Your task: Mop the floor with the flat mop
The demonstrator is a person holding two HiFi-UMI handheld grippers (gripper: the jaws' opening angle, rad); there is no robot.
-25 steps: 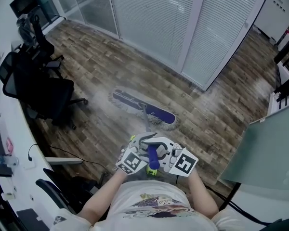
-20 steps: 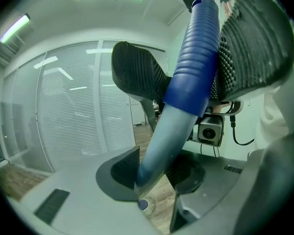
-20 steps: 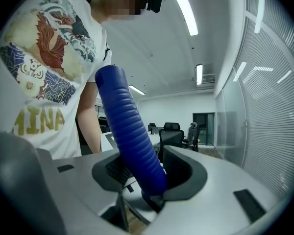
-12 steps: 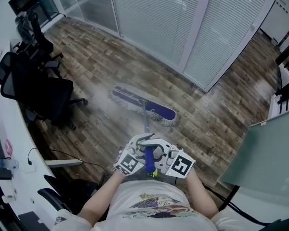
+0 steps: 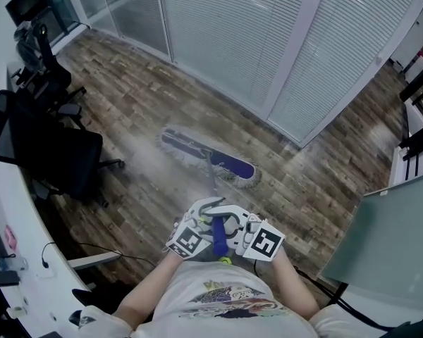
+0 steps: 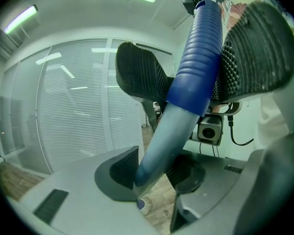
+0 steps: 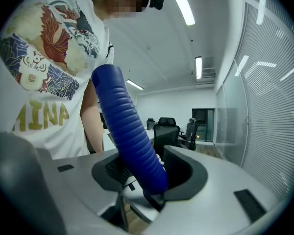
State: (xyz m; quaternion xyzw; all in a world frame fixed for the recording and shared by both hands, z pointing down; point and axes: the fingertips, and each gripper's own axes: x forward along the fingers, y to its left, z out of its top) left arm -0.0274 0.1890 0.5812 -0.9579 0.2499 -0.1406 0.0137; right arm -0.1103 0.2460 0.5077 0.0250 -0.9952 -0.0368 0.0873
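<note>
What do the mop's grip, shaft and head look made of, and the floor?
The grip is blue, ribbed and matte: probably rubber or soft plastic.
The shaft is a smooth pale tube with a soft sheen: metal or plastic, I can't tell which.
The head is a blue pad with a pale fuzzy fringe: fabric, likely microfibre.
The floor shows brown planks with a slight gloss: wood or laminate.

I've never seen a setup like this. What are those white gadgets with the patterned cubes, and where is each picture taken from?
No robot here: a person holds a hand-held gripper in each hand. The head view looks down from a camera on the person's head; the other two come from cameras riding on the left hand-held gripper and the right hand-held gripper. Both clamp the mop handle, whose flat mop head rests on the wooden floor near an office chair.
</note>
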